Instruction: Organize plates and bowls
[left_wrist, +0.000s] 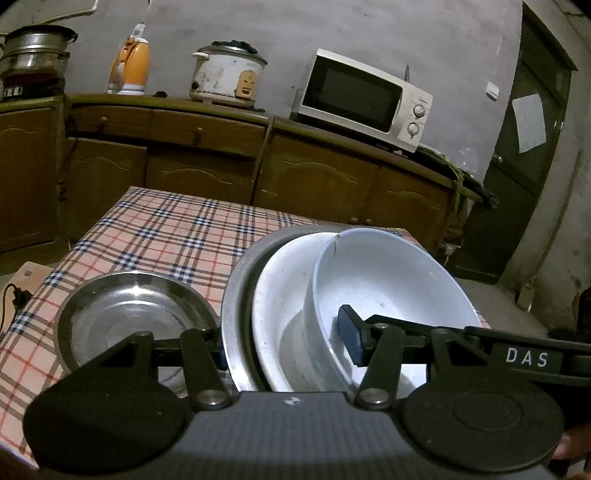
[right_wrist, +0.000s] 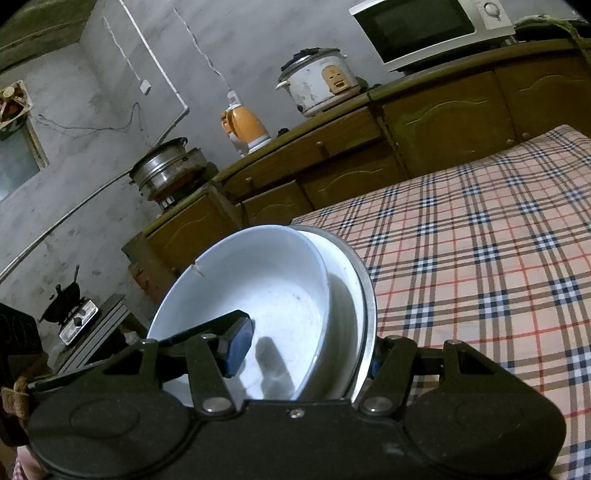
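Gripping the nested stack from opposite edges, left gripper (left_wrist: 288, 349) and right gripper (right_wrist: 306, 354) are each clamped across white bowl (left_wrist: 388, 280), white plate (left_wrist: 280, 295) and steel plate (left_wrist: 236, 295) above the checked table (left_wrist: 166, 229). Uneven pulling could slide the bowl out.

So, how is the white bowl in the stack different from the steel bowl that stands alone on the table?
The white bowl is matte and pale; the lone steel bowl is shiny metal. The white bowl sits tilted, nested in a white dish inside a metal basin, with a gripper finger inside it; the steel bowl rests flat and alone on the checked tablecloth, untouched. The white bowl's rim looks cracked. Both are round and empty.
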